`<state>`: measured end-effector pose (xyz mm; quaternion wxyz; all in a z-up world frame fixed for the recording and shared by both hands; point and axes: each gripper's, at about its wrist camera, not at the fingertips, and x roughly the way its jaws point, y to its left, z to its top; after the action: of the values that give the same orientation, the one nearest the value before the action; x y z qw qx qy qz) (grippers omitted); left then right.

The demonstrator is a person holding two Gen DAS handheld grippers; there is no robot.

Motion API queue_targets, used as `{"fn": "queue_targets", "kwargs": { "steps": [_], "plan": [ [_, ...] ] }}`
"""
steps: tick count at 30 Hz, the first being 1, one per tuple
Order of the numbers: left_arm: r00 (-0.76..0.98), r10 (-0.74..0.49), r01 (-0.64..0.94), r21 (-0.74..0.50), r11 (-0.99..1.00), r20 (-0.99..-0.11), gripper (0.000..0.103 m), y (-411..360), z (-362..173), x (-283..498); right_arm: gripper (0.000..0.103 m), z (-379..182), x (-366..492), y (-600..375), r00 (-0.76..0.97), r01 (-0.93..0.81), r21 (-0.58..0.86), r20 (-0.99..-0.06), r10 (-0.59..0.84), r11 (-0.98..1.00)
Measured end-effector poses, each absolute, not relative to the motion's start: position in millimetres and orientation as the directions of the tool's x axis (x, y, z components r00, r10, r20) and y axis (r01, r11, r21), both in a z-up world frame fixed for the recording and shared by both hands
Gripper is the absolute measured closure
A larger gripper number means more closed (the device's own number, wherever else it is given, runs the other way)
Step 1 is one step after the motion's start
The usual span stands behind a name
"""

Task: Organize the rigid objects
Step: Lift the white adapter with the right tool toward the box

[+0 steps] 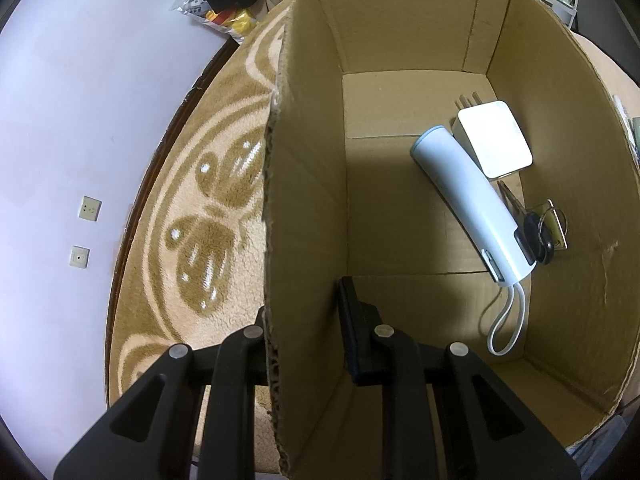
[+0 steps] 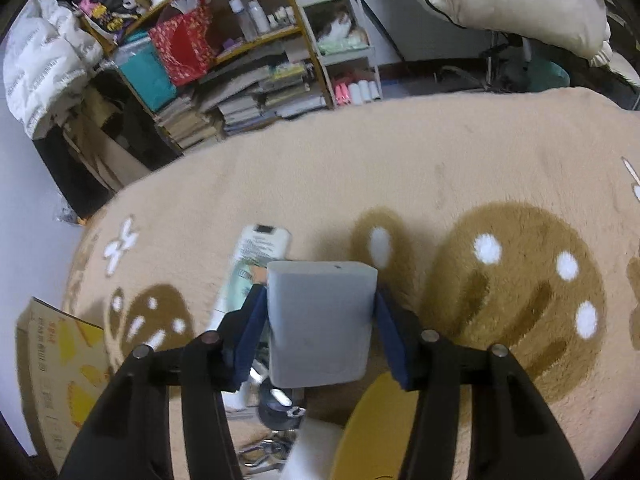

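Our right gripper (image 2: 322,316) clamps a grey rectangular plastic block (image 2: 320,320) above the beige carpet (image 2: 440,168), while our left gripper (image 1: 308,320) pinches the brown cardboard box (image 1: 304,200) wall.

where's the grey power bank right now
In the right wrist view the grey power bank sits clamped in the right claw, held above the beige rug, with the white remote just beyond it to the left.
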<state>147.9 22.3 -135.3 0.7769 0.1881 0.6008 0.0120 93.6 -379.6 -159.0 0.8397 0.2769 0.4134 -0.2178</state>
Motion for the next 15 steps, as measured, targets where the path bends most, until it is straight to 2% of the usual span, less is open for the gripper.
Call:
{"fn": "queue_targets", "kwargs": {
  "steps": [8, 15],
  "plan": [
    [0.279, 0.254, 0.211, 0.317, 0.925, -0.926, 0.083, 19.3, -136.9, 147.1, 0.046, -123.0, 101.1, -362.8, 0.642, 0.518, 0.31, -0.757, -0.123, 0.797],
    [0.28, 0.258, 0.213, 0.322, 0.923, -0.925, 0.083, 18.4, -137.1, 146.5, 0.046, -86.2, 122.8, -304.3, 0.731, 0.349, 0.302, -0.68, -0.056, 0.887]
  ]
}}
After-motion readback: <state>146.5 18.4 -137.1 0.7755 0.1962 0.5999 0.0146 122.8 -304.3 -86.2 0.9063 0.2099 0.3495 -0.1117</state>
